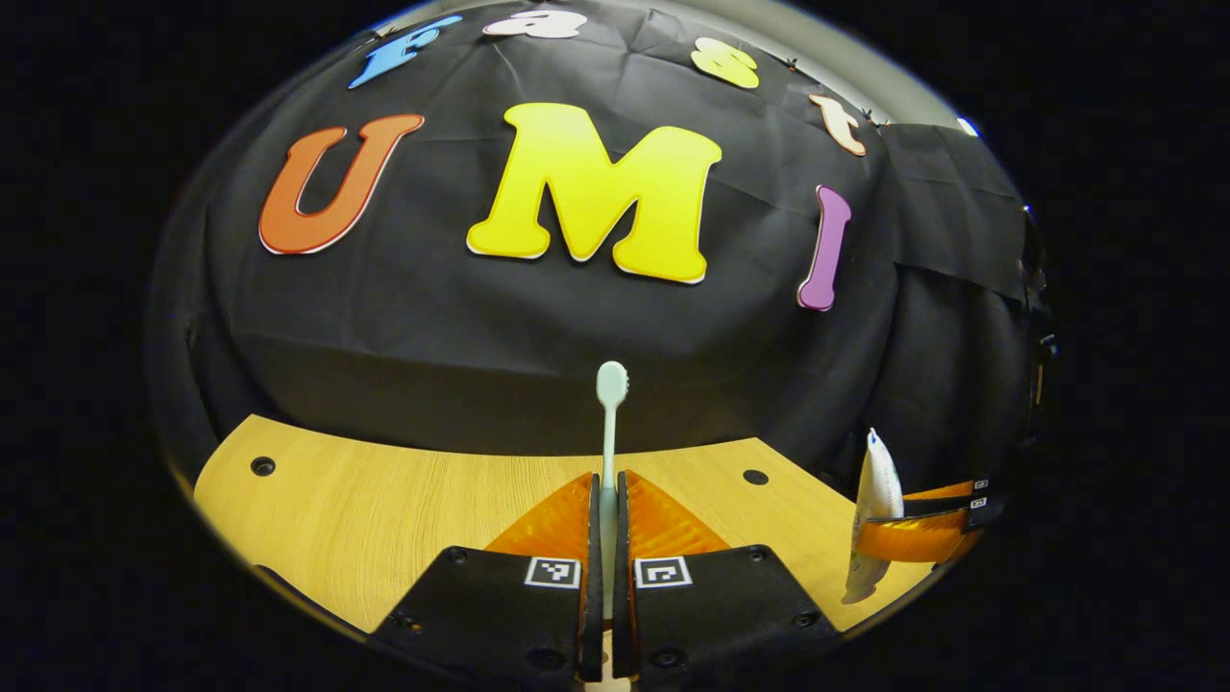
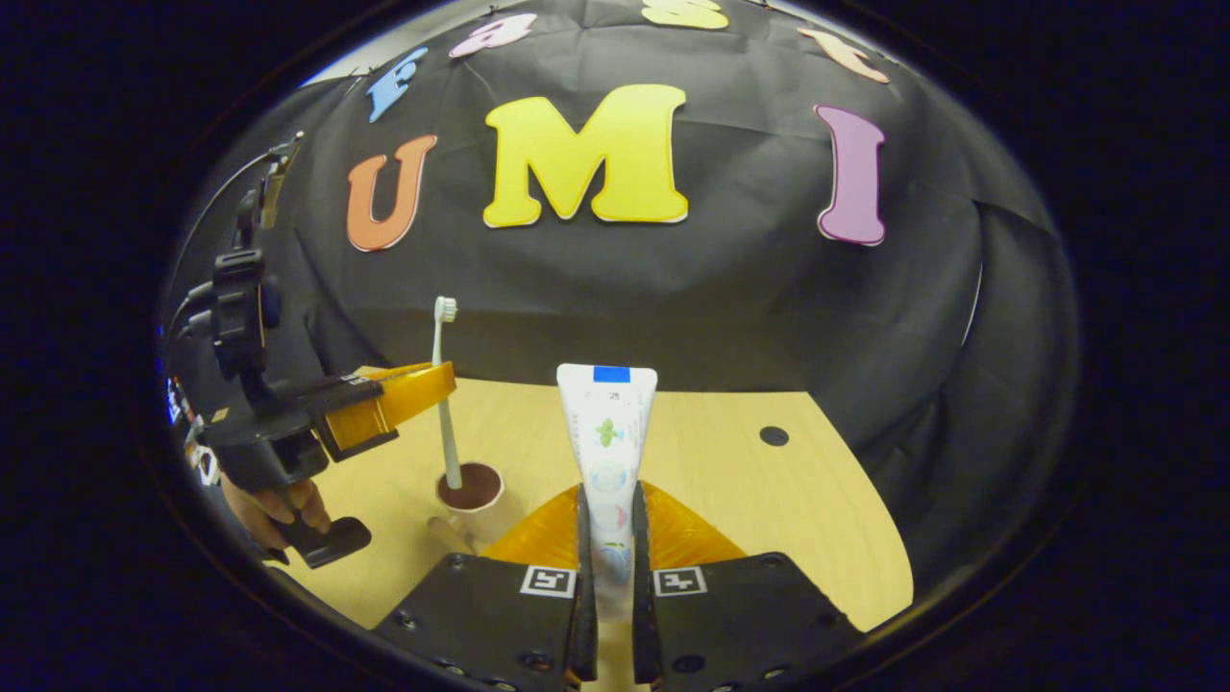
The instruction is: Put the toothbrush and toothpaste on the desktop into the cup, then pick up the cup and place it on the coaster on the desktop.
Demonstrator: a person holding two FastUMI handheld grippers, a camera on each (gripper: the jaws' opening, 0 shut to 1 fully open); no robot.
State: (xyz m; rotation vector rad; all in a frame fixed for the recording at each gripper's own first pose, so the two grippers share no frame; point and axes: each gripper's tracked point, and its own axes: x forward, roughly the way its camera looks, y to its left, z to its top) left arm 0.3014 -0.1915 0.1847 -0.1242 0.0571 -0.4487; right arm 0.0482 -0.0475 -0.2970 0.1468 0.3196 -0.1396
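In the left gripper view, the left gripper (image 1: 607,538) is clamped narrow on the handle of the toothbrush (image 1: 609,423), which stands upright between its fingers with the head at the top, raised above the wooden table (image 1: 384,509). Near the table's right edge, the right gripper (image 1: 922,529) holds the toothpaste (image 1: 876,500) upright.

In the right gripper view, the right gripper (image 2: 613,577) is closed narrow on the toothpaste (image 2: 607,432), both fingers pressing its lower part, the flat end pointing up. Toward the table's (image 2: 769,500) left edge, the left gripper (image 2: 423,394), held by a hand (image 2: 274,509), grips the toothbrush (image 2: 445,384) upright, its lower end at the mouth of the cup (image 2: 471,495), which stands on the table.
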